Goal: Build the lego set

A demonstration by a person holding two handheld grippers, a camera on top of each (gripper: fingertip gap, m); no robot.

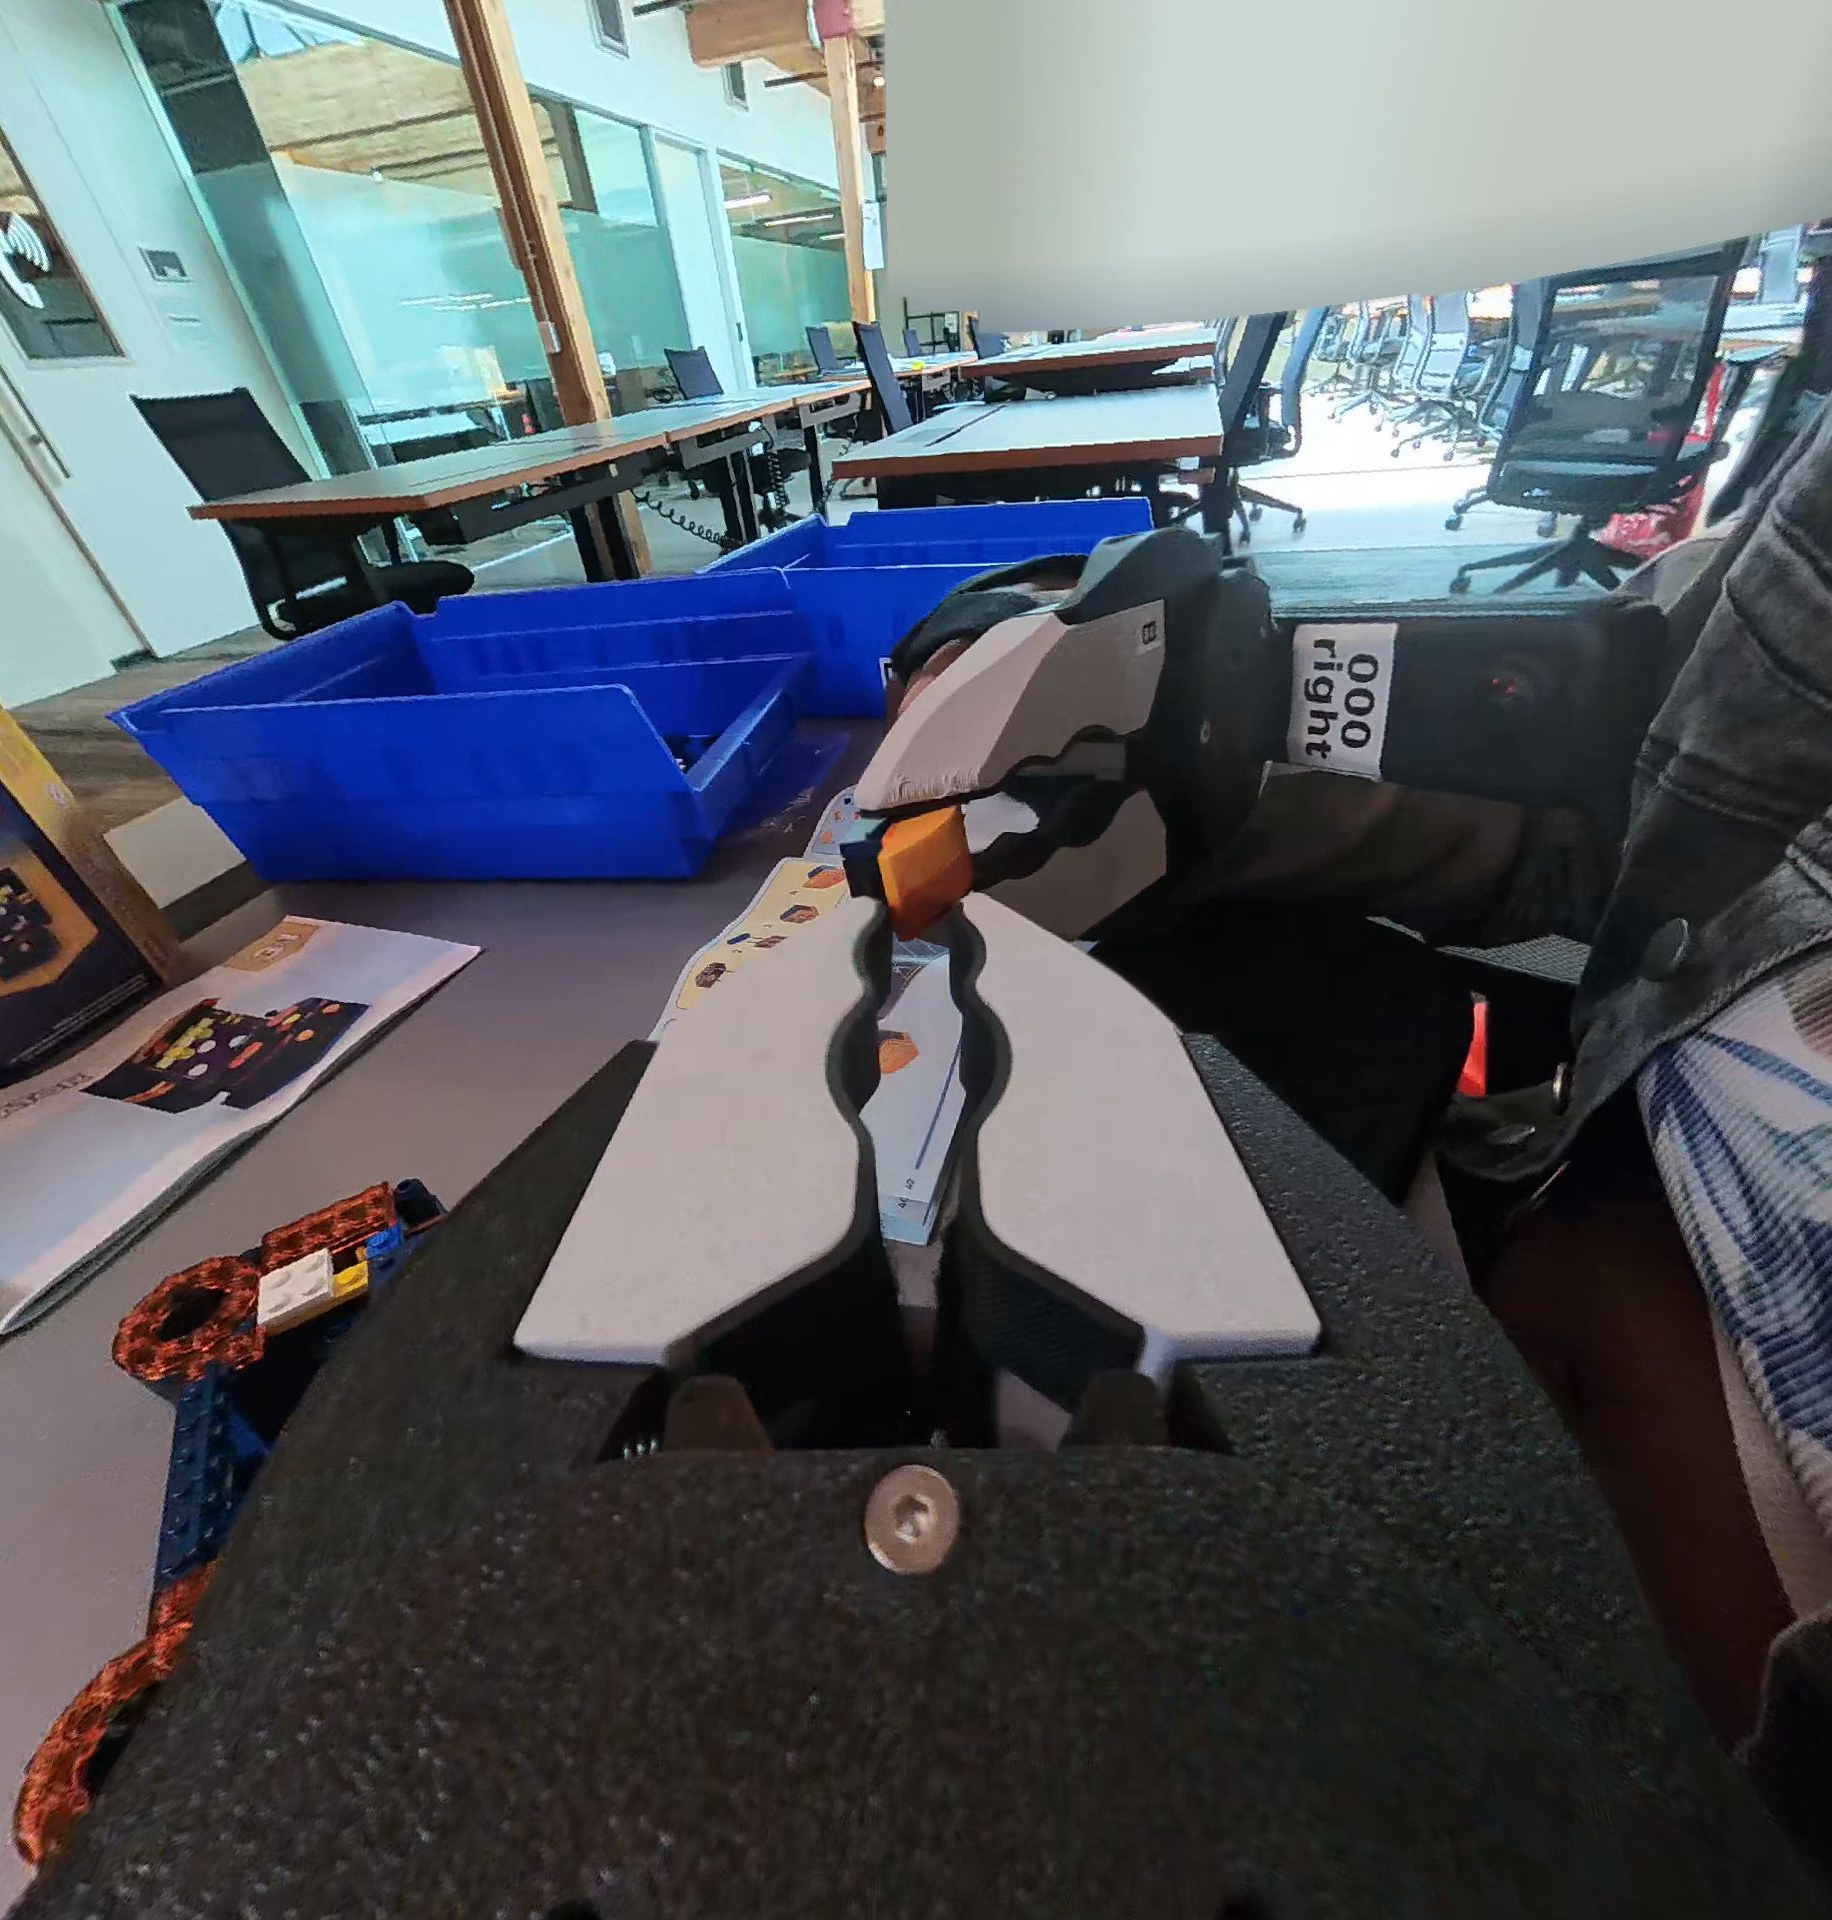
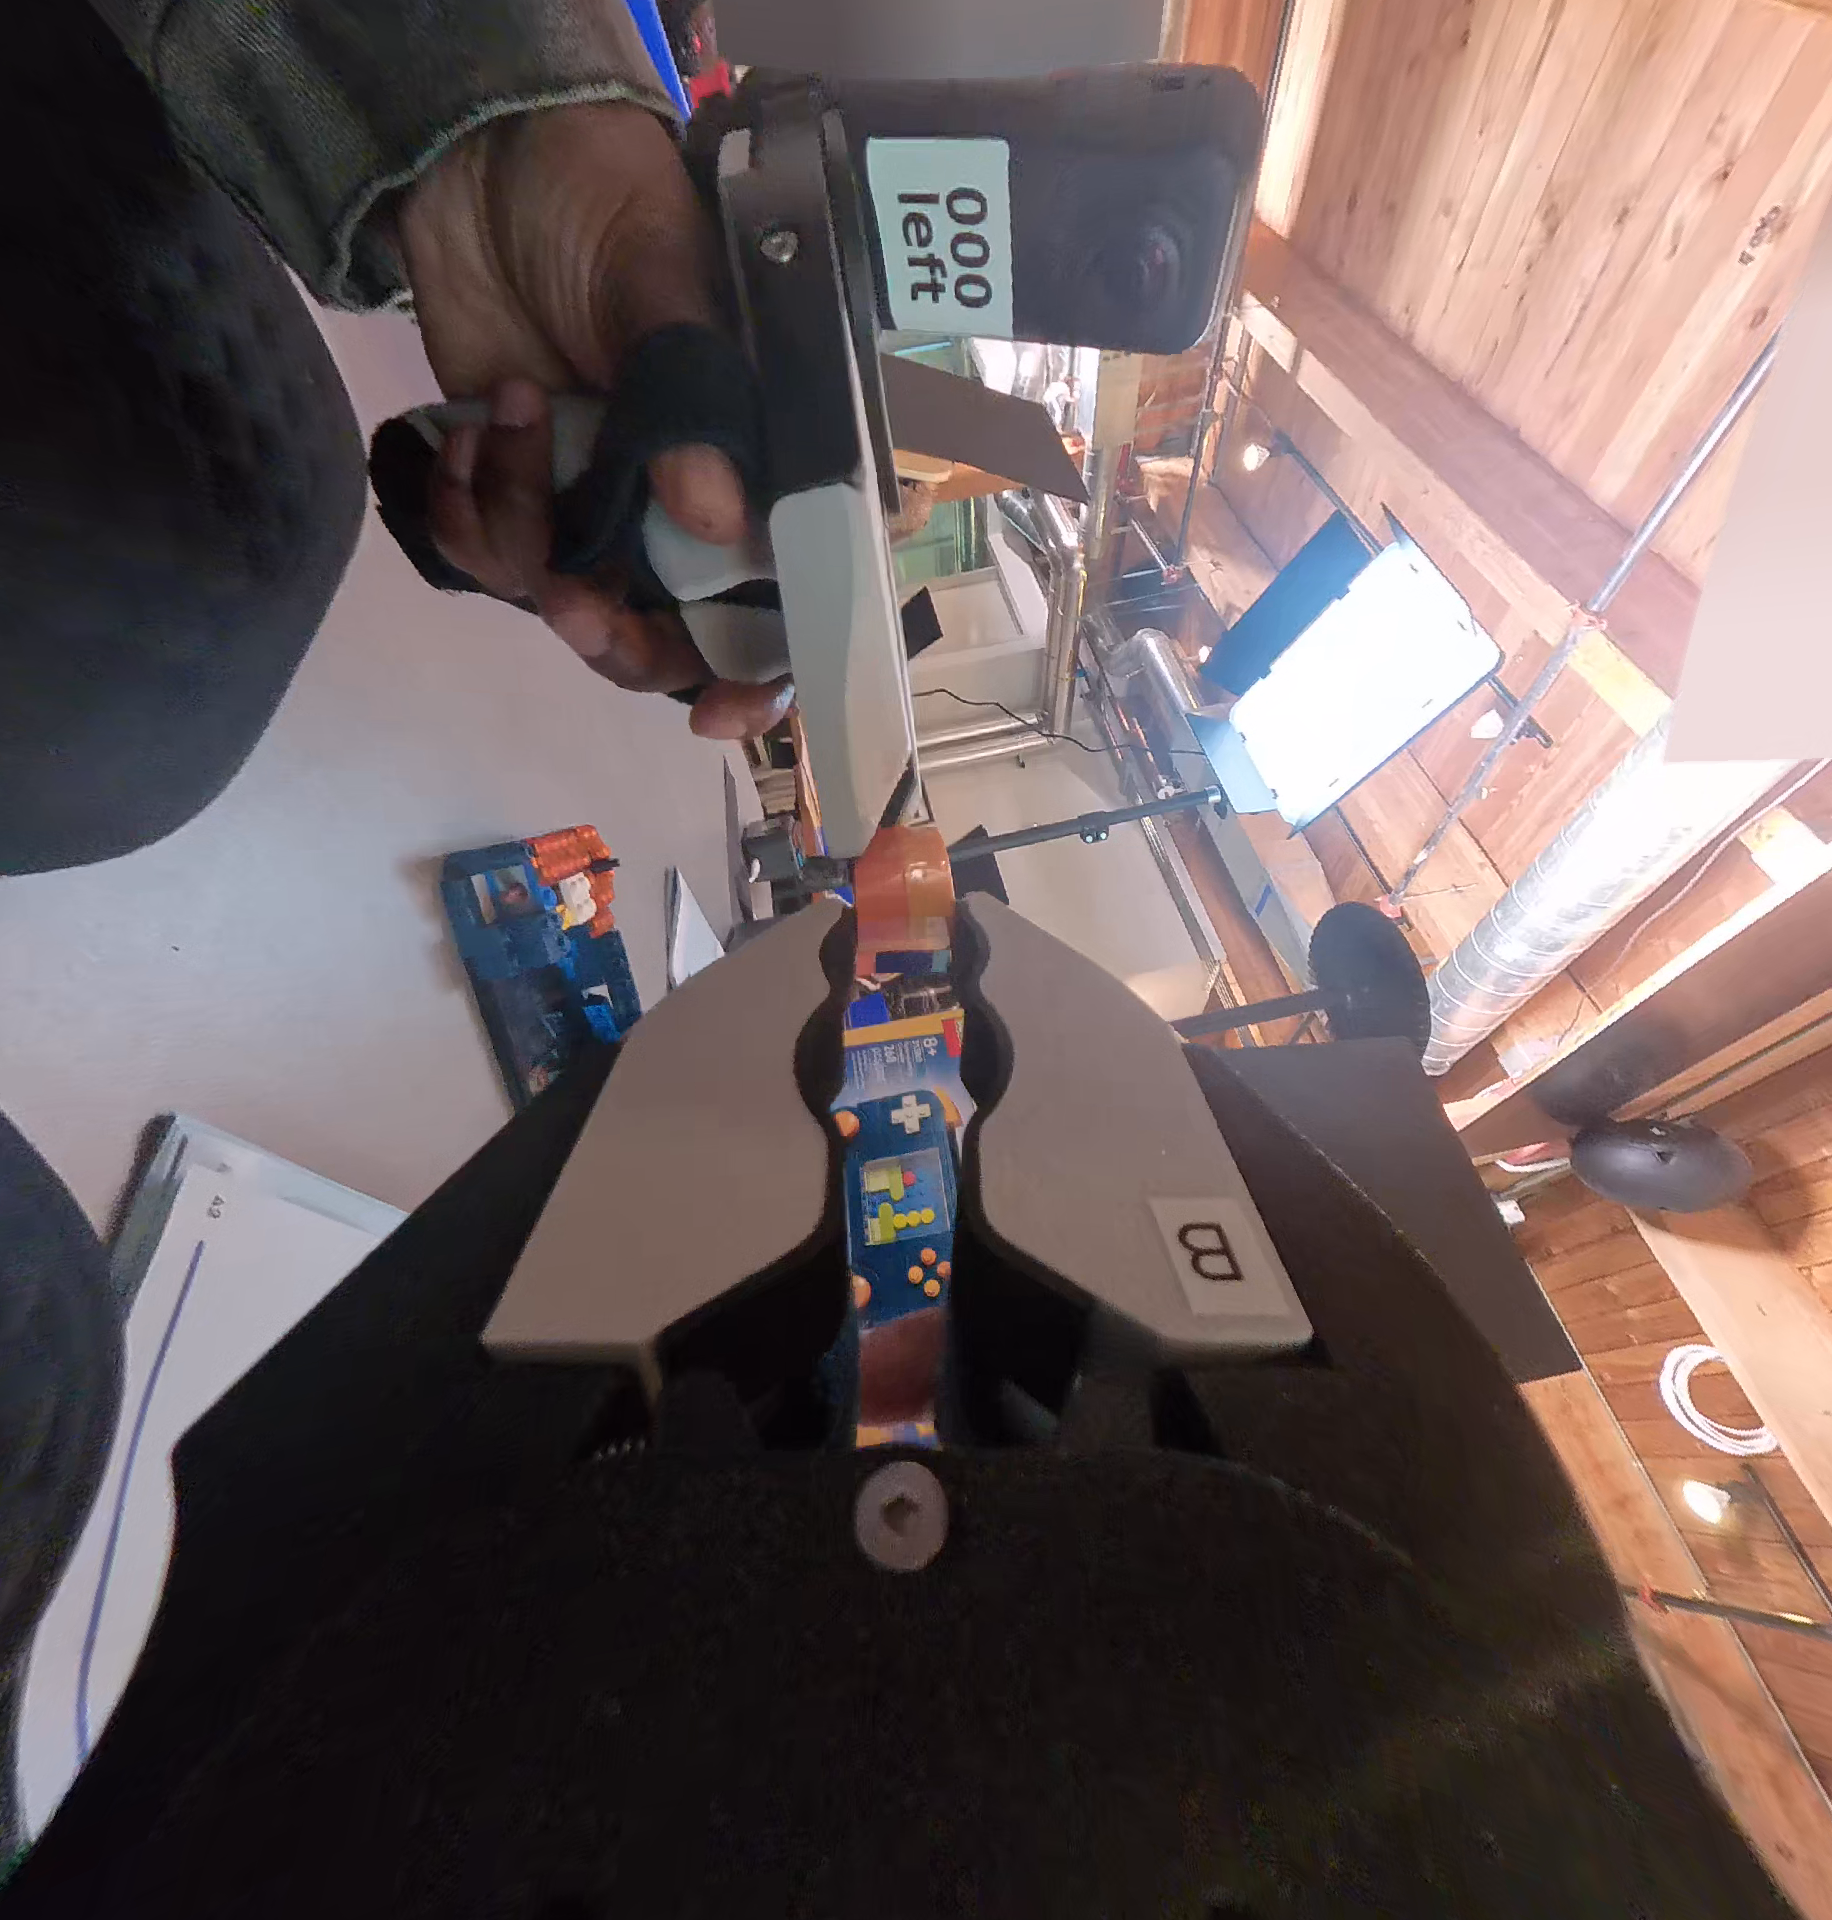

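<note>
While both tongs meet above the worktop point(image 1: 538, 966), the right tongs point(image 2: 904, 925) are nearly closed on an orange brick piece point(image 1: 922, 868), pads pressing its sides. The left tongs point(image 1: 917, 925) pinch its lower corner at 12 o'clock. Blue bins point(image 1: 455, 758) sit at 10 o'clock, a brick model point(image 1: 268, 1299) at 8.

Daylight is pouring through glass partitions point(image 1: 392, 270) framed by wooden posts point(image 1: 538, 260). Rows of desks point(image 1: 1037, 436) and black office chairs point(image 1: 1598, 416) are standing across the open room, under a plank ceiling point(image 2: 1514, 187).
</note>
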